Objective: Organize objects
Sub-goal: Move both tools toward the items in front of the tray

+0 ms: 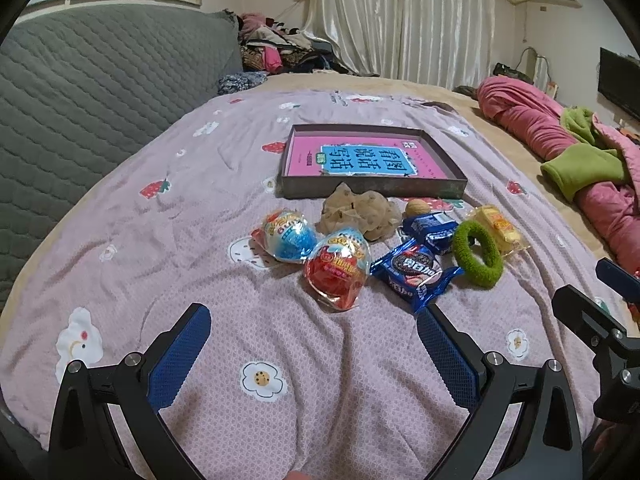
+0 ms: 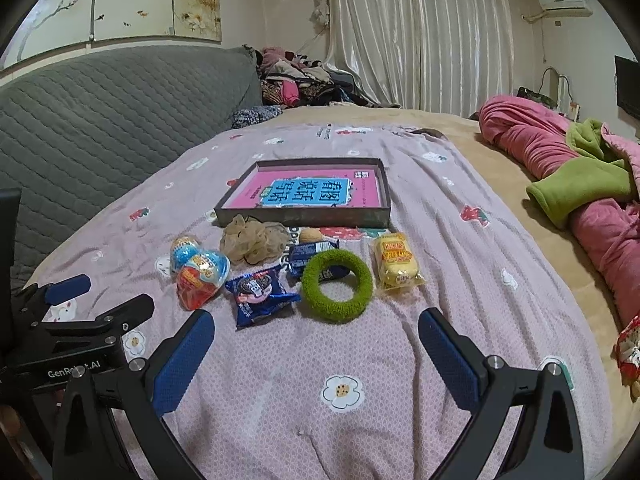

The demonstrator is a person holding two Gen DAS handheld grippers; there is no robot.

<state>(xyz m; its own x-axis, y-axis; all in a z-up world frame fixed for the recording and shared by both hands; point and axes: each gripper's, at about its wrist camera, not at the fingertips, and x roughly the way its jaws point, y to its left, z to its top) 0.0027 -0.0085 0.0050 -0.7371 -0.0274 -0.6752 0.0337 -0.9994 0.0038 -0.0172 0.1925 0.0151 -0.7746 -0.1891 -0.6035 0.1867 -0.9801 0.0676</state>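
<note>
Both grippers, left [image 1: 314, 328] and right [image 2: 316, 334], gape empty; snacks [image 2: 260, 290] lie ahead, apparently staged for the tray [image 2: 303, 217].

Left hand-held gripper [image 1: 314, 322] wide open above bedsheet [image 1: 160, 240]; snacks, green ring [image 1: 478, 256] before box [image 1: 374, 190]

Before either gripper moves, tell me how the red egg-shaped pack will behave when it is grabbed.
The red egg-shaped pack has a rounded body, so it may roll or rock if nudged on the soft bedspread. Its glossy wrapper looks slick and may slide between the pads. The blue egg-shaped pack sits right against it and will probably shift too.
</note>
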